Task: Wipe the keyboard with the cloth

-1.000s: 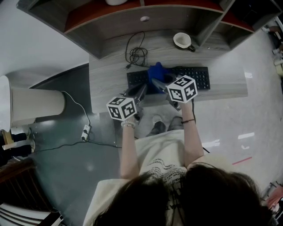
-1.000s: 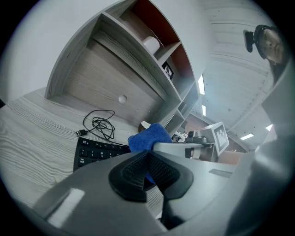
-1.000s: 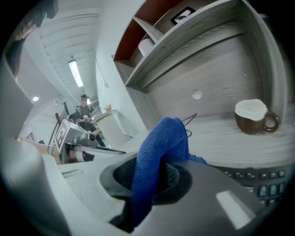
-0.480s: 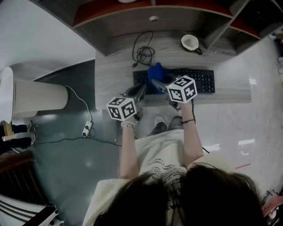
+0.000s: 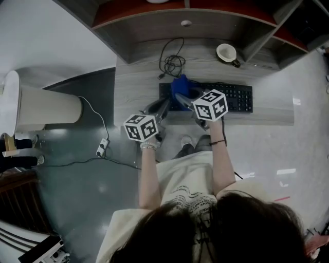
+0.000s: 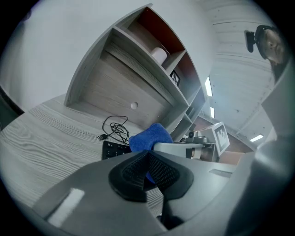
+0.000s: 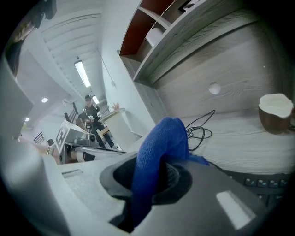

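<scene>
A black keyboard point(image 5: 231, 96) lies along the near part of the grey desk point(image 5: 136, 82). My right gripper point(image 5: 181, 97) is shut on a blue cloth point(image 5: 181, 85), which bulges out between its jaws point(image 7: 159, 152) and rests over the keyboard's left end. In the left gripper view the blue cloth point(image 6: 150, 136) shows just past my jaws, with the keyboard's corner point(image 6: 113, 150) beside it. My left gripper point(image 5: 163, 107) sits at the desk's front edge left of the cloth, jaws closed with nothing between them.
A coiled black cable point(image 5: 172, 62) lies behind the keyboard. A brown and white cup point(image 5: 226, 53) stands at the back right. Shelves point(image 5: 180, 15) rise behind the desk. On the floor at the left are a beige bin point(image 5: 43, 108) and a power strip point(image 5: 101, 149).
The head camera's view has shifted, so the desk sits a little further right and lower in the frame. Both grippers and the cloth keep their places over the keyboard's left end.
</scene>
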Tool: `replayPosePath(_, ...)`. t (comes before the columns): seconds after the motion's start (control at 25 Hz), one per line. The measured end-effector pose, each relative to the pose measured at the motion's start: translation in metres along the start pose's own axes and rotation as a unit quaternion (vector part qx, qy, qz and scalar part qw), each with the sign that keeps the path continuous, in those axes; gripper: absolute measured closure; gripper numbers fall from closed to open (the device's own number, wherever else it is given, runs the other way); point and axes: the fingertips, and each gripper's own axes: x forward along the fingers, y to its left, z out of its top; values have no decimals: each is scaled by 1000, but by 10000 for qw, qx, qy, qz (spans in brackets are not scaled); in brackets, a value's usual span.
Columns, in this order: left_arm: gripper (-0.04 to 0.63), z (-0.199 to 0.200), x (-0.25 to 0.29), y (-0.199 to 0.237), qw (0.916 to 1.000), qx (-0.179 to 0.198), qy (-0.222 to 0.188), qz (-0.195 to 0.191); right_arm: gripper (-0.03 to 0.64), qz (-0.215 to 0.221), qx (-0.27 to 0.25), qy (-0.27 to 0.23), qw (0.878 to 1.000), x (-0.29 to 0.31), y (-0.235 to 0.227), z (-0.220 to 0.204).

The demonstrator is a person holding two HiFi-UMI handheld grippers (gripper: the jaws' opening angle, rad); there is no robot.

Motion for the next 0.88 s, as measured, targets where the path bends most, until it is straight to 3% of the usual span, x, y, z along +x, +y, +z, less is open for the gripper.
replayPosePath(0.88,591,-8,-41,25,9987,-120,-168,460,557,201,20,-18,9998,26,23,-4)
